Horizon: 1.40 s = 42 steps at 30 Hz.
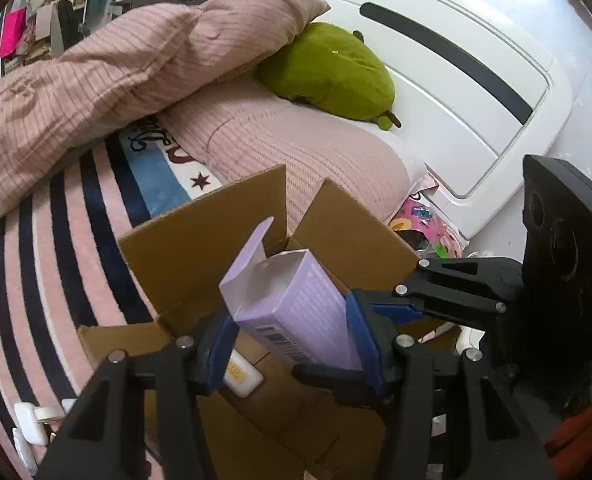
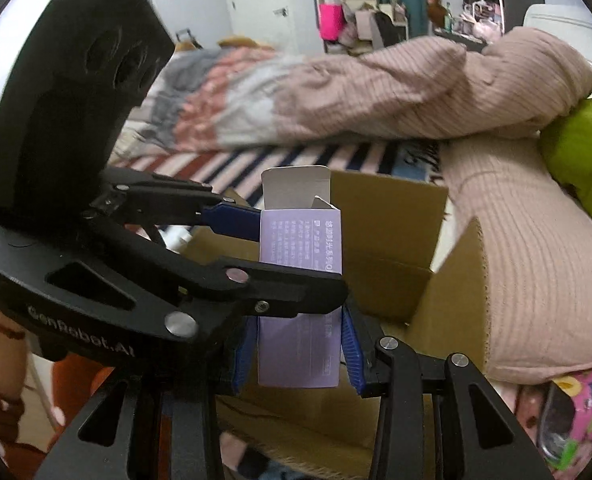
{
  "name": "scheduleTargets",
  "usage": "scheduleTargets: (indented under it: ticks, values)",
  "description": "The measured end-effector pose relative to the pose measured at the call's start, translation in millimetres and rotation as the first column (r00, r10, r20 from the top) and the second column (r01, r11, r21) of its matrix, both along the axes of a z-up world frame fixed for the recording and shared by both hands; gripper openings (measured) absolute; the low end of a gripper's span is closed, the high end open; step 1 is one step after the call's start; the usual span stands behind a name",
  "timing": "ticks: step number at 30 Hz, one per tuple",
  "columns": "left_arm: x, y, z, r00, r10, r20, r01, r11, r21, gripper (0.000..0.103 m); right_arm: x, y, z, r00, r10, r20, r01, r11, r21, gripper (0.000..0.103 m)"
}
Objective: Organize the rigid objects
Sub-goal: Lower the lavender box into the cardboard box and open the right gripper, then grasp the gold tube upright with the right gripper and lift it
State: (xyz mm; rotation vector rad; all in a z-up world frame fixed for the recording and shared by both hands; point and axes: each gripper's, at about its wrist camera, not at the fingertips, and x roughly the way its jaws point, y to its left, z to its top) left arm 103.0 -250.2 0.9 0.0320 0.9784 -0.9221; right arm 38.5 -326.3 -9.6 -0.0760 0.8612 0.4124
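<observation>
Two hand-held grippers grip one lilac carton (image 1: 292,304) at once above an open cardboard box (image 1: 200,240) that sits on a bed.

In the left wrist view, the left hand-held gripper (image 1: 292,344) has its blue pads (image 1: 361,332) pressed on both sides of the carton, near a barcode on its lower face. The carton's top flap stands open, showing a white inside. The right hand-held gripper (image 1: 375,308) reaches in from the right side and meets the same carton.

In the right wrist view, the right hand-held gripper (image 2: 296,356) clamps the carton's lower end between its blue pads (image 2: 351,352), with the carton standing roughly upright. The left hand-held gripper comes in from the left and holds the carton higher up.

A small white and yellow item (image 1: 242,376) lies inside the cardboard box. Behind the box lie a pink ribbed pillow (image 1: 280,136), a rumpled pink duvet (image 1: 108,76) and a green plush toy (image 1: 331,72), beside a white headboard (image 1: 455,92). The bedsheet (image 1: 44,248) has pink, white and navy stripes.
</observation>
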Motion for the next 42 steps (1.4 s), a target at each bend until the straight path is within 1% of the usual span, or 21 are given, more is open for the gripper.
scheduleTargets:
  ticks: [2, 5, 7, 9, 11, 12, 13, 15, 18, 21, 24, 26, 28, 32, 34, 36, 37, 38, 39, 40, 42]
  values:
    - [2.7, -1.9, -2.3, 1.000, 0.001, -0.005, -0.001, 1.000, 0.016, 0.052, 2.7, 2.0, -2.6, 1.000, -0.011, -0.011, 0.011, 0.999, -0.031, 0.034]
    - [4.1, 4.0, -0.4, 1.000, 0.018, 0.017, -0.018, 0.999, 0.028, 0.072, 3.1, 2.0, -7.8, 0.999, -0.036, -0.033, 0.033, 0.997, -0.075, 0.035]
    - [2.1, 16.9, 5.3, 0.998, 0.045, 0.049, -0.046, 0.999, 0.019, 0.074, 1.7, 3.1, -8.9, 0.998, -0.057, -0.026, 0.054, 0.993, -0.108, 0.038]
    - [-1.7, 34.3, 14.3, 0.993, 0.077, 0.087, -0.079, 0.997, 0.018, 0.074, -2.2, 6.8, -6.4, 0.998, -0.056, -0.015, 0.054, 0.993, -0.103, 0.049]
    - [-9.4, 59.1, 25.9, 0.982, 0.121, 0.146, -0.125, 0.992, 0.023, 0.076, -7.4, 13.6, 0.3, 0.999, -0.038, 0.012, 0.039, 0.996, -0.080, 0.056]
    - [-13.0, 73.1, 31.1, 0.973, 0.150, 0.173, -0.157, 0.987, 0.025, 0.082, -11.5, 20.4, 5.4, 0.999, -0.021, 0.036, 0.023, 0.997, -0.074, 0.060]
    - [-19.0, 92.9, 36.6, 0.960, 0.194, 0.203, -0.203, 0.979, 0.026, 0.084, -15.8, 29.1, 10.7, 0.998, -0.002, 0.063, 0.006, 0.997, -0.071, 0.064]
    - [-28.3, 124.4, 41.6, 0.941, 0.254, 0.225, -0.266, 0.964, 0.021, 0.084, -22.6, 46.8, 19.0, 0.993, 0.034, 0.109, -0.027, 0.997, -0.066, 0.079]
    - [-43.9, 176.2, 39.3, 0.907, 0.344, 0.242, -0.356, 0.934, 0.008, 0.084, -30.6, 82.4, 27.2, 0.982, 0.114, 0.151, -0.110, 0.993, -0.034, 0.093]
    - [-56.5, 222.2, 29.8, 0.874, 0.421, 0.242, -0.433, 0.901, -0.004, 0.084, -33.9, 123.2, 26.0, 0.971, 0.174, 0.164, -0.171, 0.985, -0.032, 0.094]
    - [-69.2, 266.7, 12.9, 0.841, 0.490, 0.231, -0.502, 0.865, -0.006, 0.085, -34.5, 163.3, 13.3, 0.957, 0.238, 0.168, -0.233, 0.971, -0.052, 0.096]
    - [-75.6, 290.9, -2.7, 0.821, 0.526, 0.222, -0.541, 0.841, 0.007, 0.085, -33.4, 185.1, -0.2, 0.952, 0.275, 0.134, -0.271, 0.962, -0.046, 0.096]
    - [-80.4, 309.6, -17.5, 0.802, 0.563, 0.200, -0.575, 0.818, 0.003, 0.085, -30.9, 204.2, -18.3, 0.954, 0.282, 0.104, -0.278, 0.959, -0.046, 0.096]
    - [-85.3, 328.6, -47.9, 0.790, 0.591, 0.162, -0.599, 0.801, 0.000, 0.085, -14.1, 224.0, -58.9, 0.961, 0.274, 0.025, -0.274, 0.962, -0.023, 0.095]
    - [-84.8, 332.0, -61.2, 0.794, 0.589, 0.148, -0.596, 0.803, 0.006, 0.085, -6.8, 230.9, -80.5, 0.961, 0.276, -0.018, -0.276, 0.961, -0.033, 0.087]
    - [-84.9, 335.2, -69.9, 0.796, 0.591, 0.130, -0.596, 0.803, -0.004, 0.085, -0.2, 238.7, -95.8, 0.957, 0.286, -0.049, -0.288, 0.956, -0.048, 0.067]
    - [-83.9, 337.2, -73.7, 0.795, 0.594, 0.119, -0.598, 0.802, -0.009, 0.085, 3.2, 242.7, -103.8, 0.956, 0.286, -0.065, -0.290, 0.955, -0.064, 0.062]
    - [-84.0, 338.7, -75.4, 0.794, 0.597, 0.113, -0.599, 0.800, -0.013, 0.085, 6.6, 246.7, -110.7, 0.956, 0.283, -0.078, -0.289, 0.954, -0.075, 0.054]
    - [-83.4, 340.5, -77.8, 0.793, 0.600, 0.107, -0.602, 0.799, -0.016, 0.085, 11.8, 248.9, -119.0, 0.956, 0.276, -0.096, -0.284, 0.955, -0.088, 0.048]
    - [-83.1, 342.5, -80.3, 0.791, 0.603, 0.104, -0.605, 0.796, -0.017, 0.085, 16.4, 249.8, -125.3, 0.959, 0.261, -0.108, -0.272, 0.957, -0.104, 0.046]
    - [-83.2, 344.9, -80.9, 0.787, 0.607, 0.106, -0.610, 0.793, -0.014, 0.085, 23.7, 248.7, -133.4, 0.969, 0.218, -0.115, -0.234, 0.961, -0.150, 0.034]
